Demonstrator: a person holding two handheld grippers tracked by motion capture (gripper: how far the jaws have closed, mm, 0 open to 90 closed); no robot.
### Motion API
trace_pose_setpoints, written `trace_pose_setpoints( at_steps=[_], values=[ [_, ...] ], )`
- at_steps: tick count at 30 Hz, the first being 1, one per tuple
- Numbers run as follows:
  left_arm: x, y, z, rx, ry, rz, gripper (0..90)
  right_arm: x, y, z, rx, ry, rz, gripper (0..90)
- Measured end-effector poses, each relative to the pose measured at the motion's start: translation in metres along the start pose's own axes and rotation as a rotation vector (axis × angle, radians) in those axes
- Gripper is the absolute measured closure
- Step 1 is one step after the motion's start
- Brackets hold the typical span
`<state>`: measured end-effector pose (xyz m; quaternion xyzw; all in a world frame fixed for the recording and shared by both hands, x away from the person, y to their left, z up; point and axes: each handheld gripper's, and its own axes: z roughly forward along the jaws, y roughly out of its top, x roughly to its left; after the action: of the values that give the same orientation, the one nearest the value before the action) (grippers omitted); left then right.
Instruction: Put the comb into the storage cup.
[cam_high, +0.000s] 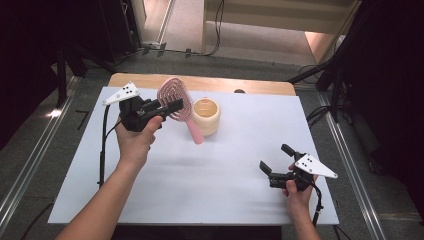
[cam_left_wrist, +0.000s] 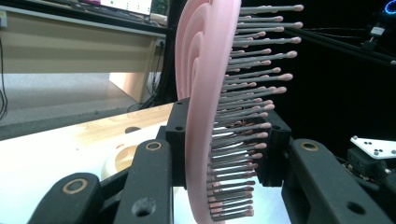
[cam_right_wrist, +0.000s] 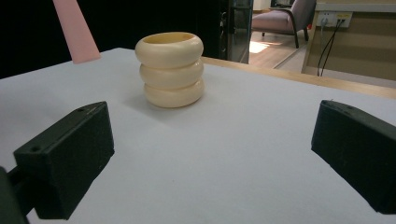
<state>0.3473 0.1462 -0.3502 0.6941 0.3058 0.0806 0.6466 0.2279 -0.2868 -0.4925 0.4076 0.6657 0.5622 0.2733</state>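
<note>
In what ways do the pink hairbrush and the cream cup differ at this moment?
The pink hairbrush is clamped in the left gripper and held off the table; the cream cup stands upright on the white table, untouched. The hairbrush is flat with bristles, the cup round and ribbed. Both are pale, plain-coloured items.

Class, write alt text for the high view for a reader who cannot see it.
The left gripper holds a pink hairbrush above a white table, beside a cream ribbed cup. The right gripper rests open near the table's right edge.
</note>
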Motion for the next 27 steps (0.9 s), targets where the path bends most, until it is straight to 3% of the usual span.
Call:
trace_pose_setpoints(
  at_steps=[21,27],
  values=[
    [0.006,0.014,0.011,-0.014,0.012,0.011,65.4,-0.003,-0.001,-0.003,-0.002,-0.003,-0.006,0.0],
    [0.01,0.014,0.013,-0.027,0.018,-0.004,65.5,-0.003,-0.001,-0.003,0.0,0.001,-0.004,0.0]
  ],
)
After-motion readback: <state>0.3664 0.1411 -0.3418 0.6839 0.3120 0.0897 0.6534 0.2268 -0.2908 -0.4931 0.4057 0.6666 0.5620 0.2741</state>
